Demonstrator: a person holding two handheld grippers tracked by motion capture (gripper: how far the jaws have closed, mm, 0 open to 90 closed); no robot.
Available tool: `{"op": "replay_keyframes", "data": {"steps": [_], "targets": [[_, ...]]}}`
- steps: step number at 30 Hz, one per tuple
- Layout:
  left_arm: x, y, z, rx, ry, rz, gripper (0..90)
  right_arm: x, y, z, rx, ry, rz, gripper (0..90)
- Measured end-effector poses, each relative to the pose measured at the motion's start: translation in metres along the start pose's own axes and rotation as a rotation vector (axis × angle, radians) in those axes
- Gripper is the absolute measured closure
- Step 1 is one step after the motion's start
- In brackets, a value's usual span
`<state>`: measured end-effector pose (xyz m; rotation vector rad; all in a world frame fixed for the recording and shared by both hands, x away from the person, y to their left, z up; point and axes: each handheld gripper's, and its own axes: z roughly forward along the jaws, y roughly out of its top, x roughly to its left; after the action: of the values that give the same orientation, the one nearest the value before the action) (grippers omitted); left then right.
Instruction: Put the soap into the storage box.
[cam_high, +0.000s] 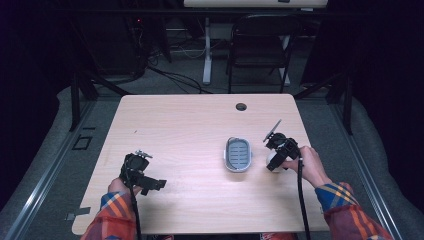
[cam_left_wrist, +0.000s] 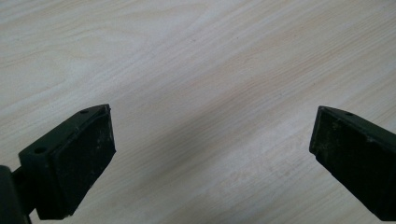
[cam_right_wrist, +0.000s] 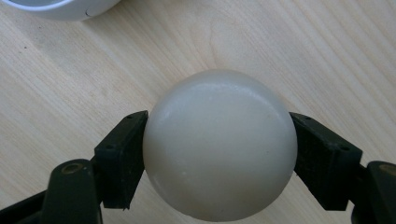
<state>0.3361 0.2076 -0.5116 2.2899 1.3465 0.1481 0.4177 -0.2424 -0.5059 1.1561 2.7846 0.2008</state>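
My right gripper (cam_right_wrist: 219, 120) is shut on a smooth white rounded lump (cam_right_wrist: 219, 144), like a bar of soap, with one pad pressed on each side of it. In the high view the right gripper (cam_high: 273, 161) holds this white lump (cam_high: 271, 158) low over the table, just right of a white oval dish (cam_high: 238, 154) with a grey ribbed insert. The dish's rim (cam_right_wrist: 60, 10) shows at the top left of the right gripper view. My left gripper (cam_high: 142, 177) is near the table's front left; in the left gripper view the left gripper (cam_left_wrist: 212, 135) is open over bare wood.
The wooden table (cam_high: 190, 125) has a round cable hole (cam_high: 241, 106) near its far edge. A dark chair (cam_high: 260, 47) and a white desk leg (cam_high: 207, 50) stand on the floor beyond the table. Cables trail from both grippers toward the front edge.
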Motion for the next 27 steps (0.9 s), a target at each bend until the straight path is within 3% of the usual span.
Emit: {"op": "replay_keyframes", "data": {"steps": [9, 11, 15, 17, 18, 27], "targets": [[0.0, 0.0, 0.0, -0.001, 0.001, 0.0, 0.2, 0.003, 0.005, -0.003, -0.015, 0.0, -0.011, 24.4], [0.0, 0.0, 0.0, -0.001, 0.001, -0.001, 0.2, 0.003, 0.007, -0.005, 0.005, -0.01, -0.02, 24.4], [0.0, 0.0, 0.0, 0.0, -0.001, -0.001, 0.2, 0.004, 0.008, -0.004, -0.016, -0.004, -0.021, 24.4], [0.0, 0.001, 0.001, -0.002, 0.0, 0.001, 0.2, 0.003, 0.011, -0.006, 0.015, -0.008, -0.048, 24.4], [0.0, 0.001, 0.001, -0.003, 0.0, 0.002, 0.2, 0.005, 0.011, -0.005, -0.007, -0.004, -0.028, 24.4], [-0.001, 0.002, 0.001, 0.0, 0.0, 0.003, 0.2, 0.005, 0.017, -0.01, -0.019, -0.011, -0.045, 24.4]]}}
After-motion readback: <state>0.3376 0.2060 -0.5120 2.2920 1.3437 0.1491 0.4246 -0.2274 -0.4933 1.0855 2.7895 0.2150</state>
